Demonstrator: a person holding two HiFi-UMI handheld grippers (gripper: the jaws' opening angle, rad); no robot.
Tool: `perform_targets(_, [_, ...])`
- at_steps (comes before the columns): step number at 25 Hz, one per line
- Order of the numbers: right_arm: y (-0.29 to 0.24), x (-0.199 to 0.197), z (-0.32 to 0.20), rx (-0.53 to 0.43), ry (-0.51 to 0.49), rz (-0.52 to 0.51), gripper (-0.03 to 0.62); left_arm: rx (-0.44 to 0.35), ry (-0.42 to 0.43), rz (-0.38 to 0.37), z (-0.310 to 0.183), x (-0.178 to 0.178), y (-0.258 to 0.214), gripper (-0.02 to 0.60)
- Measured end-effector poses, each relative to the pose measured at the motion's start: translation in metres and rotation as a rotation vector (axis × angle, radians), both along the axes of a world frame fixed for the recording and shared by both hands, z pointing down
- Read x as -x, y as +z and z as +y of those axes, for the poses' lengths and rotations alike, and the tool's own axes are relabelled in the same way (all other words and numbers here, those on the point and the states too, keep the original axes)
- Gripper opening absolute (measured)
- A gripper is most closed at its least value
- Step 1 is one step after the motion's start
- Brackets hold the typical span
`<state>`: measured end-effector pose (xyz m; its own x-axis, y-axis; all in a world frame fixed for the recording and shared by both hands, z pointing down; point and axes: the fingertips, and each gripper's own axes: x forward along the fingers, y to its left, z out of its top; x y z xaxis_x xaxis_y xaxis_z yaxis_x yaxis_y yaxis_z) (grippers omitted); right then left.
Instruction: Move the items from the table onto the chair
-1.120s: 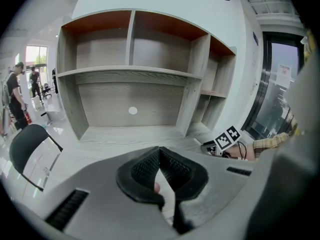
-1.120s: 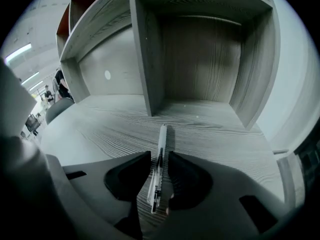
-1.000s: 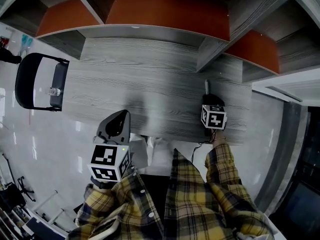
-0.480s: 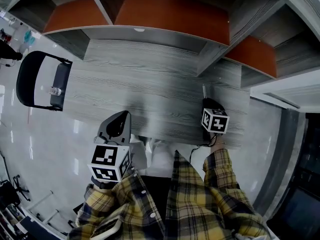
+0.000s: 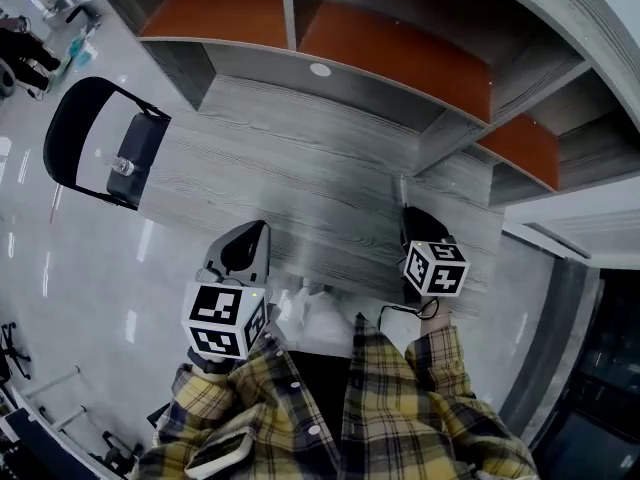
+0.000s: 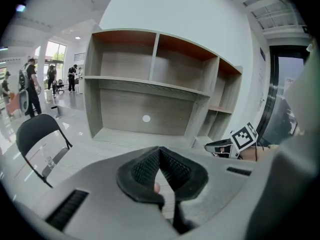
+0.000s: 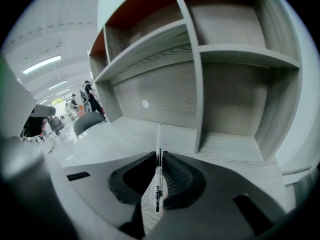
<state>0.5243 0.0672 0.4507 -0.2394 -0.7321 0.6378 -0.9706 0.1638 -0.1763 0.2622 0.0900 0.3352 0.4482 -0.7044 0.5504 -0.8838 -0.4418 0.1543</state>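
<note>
- Sleeves (image 5: 400,408) in yellow plaid fill the near edge of the head view, one arm behind each gripper.
- Left gripper (image 6: 160,153) sits at the near edge of the table (image 5: 300,168), its ribbed black jaws pressed together with nothing between them.
- Right gripper (image 7: 159,160) is over the table's right end, its jaws clamped on a slim white pen (image 7: 159,171) with black print. The pen runs along the jaws and sticks out past their tips toward the shelf unit (image 5: 400,58).
- Whether the pen's tip touches the tabletop cannot be made out.
- Beyond the table's left end, well apart from the pen, stands a black chair (image 5: 70,138) with a small clear bottle (image 5: 124,166) on its seat.
- Behind the table rises the grey wood shelf unit, with orange panels.
- Farthest off, in the left gripper view, people (image 6: 30,91) stand in a bright hall.
</note>
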Motion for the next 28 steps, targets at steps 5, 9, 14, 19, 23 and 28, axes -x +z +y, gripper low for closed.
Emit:
perform_targets(5, [-0.028,0.08,-0.007,-0.03,-0.139,-0.026,0.051,-0.011,-0.058,0.03,-0.01,0.045,-0.005,0.003])
perform_targets(9, [-0.041,0.159,-0.018,-0.036,-0.234,-0.032,0.051,-0.008,-0.09,0.056,-0.02,0.099,-0.003,0.003])
perform_targets(14, [-0.041,0.267,-0.041,-0.027,-0.298,-0.022,0.051,0.009,-0.106,0.055,-0.036,0.194,0.008,0.003])
perform_targets(19, [-0.044,0.382,-0.064,-0.038,-0.322,-0.026,0.051,0.014,-0.134,0.043,-0.056,0.308,0.016,0.003])
perform_targets(23, [-0.041,0.49,-0.083,-0.048,-0.368,-0.05,0.051,0.021,-0.164,0.033,-0.077,0.403,0.032,0.003])
perform_targets(28, [-0.024,0.615,-0.105,-0.032,-0.428,-0.083,0.052,0.049,-0.177,0.03,-0.1,0.5,0.059,0.003])
